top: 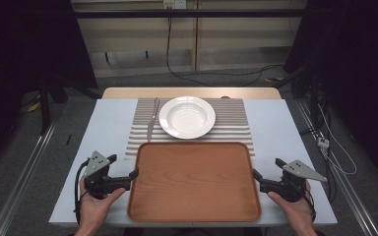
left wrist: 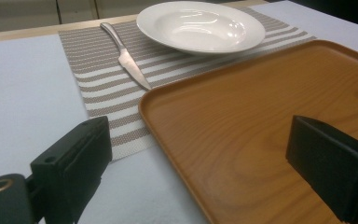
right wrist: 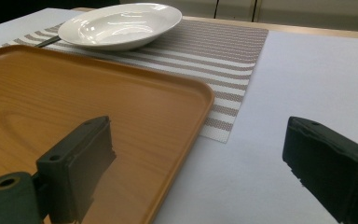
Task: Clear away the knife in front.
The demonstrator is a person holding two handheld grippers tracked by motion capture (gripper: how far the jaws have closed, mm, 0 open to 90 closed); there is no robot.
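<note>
While both tongs gape astride its rims, wooden tray lies bare

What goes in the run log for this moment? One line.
left gripper: open, straddling left rim of brown wooden tray | right gripper: open, straddling right rim | white round plate, silver knife: on striped placemat

We see a white table with a wooden strip along its far edge. Beyond the table lies a grey floor, then a pale panelled wall. A black cable hangs down that wall and trails across the floor. Dark curtains flank the table on both sides, and metal rails run along the floor beside it.
</note>
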